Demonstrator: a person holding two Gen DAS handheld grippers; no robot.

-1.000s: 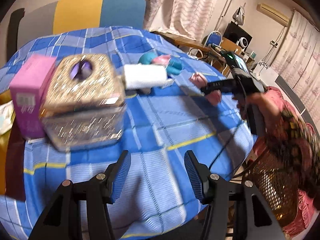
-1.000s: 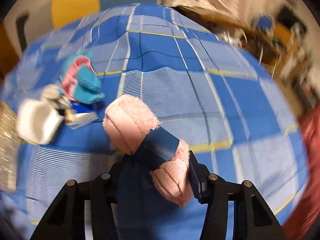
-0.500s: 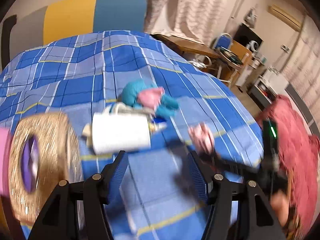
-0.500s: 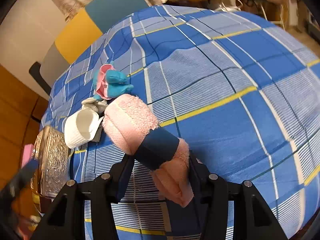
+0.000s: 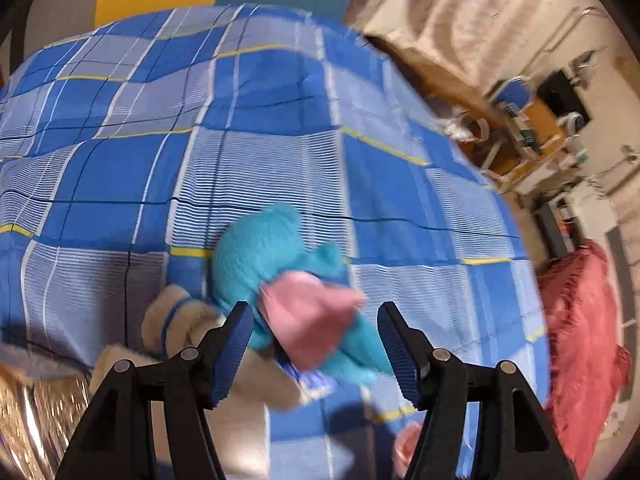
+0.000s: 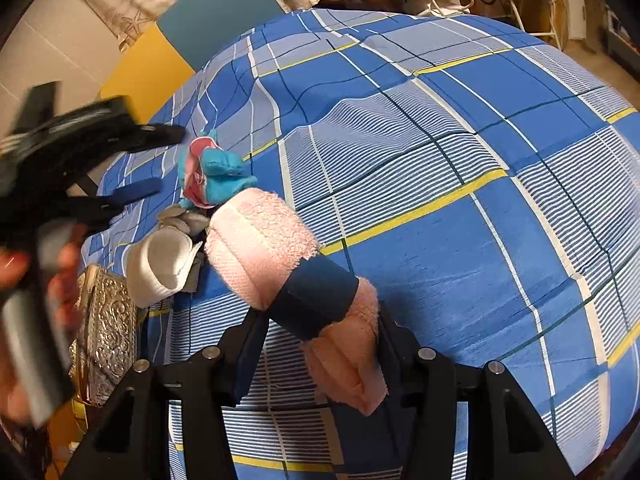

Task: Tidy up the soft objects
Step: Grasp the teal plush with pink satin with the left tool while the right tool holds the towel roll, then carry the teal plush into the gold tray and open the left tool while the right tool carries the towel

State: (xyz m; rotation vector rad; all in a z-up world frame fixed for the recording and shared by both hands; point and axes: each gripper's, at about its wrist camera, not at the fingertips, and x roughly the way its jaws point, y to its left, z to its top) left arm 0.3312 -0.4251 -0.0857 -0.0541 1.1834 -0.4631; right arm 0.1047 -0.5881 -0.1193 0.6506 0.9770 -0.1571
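Note:
A turquoise and pink plush toy [image 5: 256, 256] lies on the blue checked bedspread [image 5: 280, 120]. My left gripper [image 5: 314, 316] hovers over the toy's near end. Its jaws are opening, with the toy's pink part between the pads but not pressed. The right wrist view shows the left gripper [image 6: 168, 162] beside the plush toy [image 6: 218, 168]. My right gripper [image 6: 320, 316] is shut on a rolled pink towel [image 6: 260, 248] bound by a dark blue band, held above the bedspread [image 6: 460, 260]. A white rolled cloth [image 6: 160, 264] and grey socks [image 6: 184, 220] lie next to the toy.
An ornate metallic box [image 6: 108, 328] sits on the bed's left side, behind the white roll. A yellow and teal headboard [image 6: 216, 12] stands at the far end. A red fluffy cloth [image 5: 580, 320] is off the bed's right edge. A cluttered desk [image 5: 532, 128] stands beyond.
My left gripper has swept from the metallic box across to the plush toy, and its jaws have widened. My right gripper still holds the pink towel and has rolled a little.

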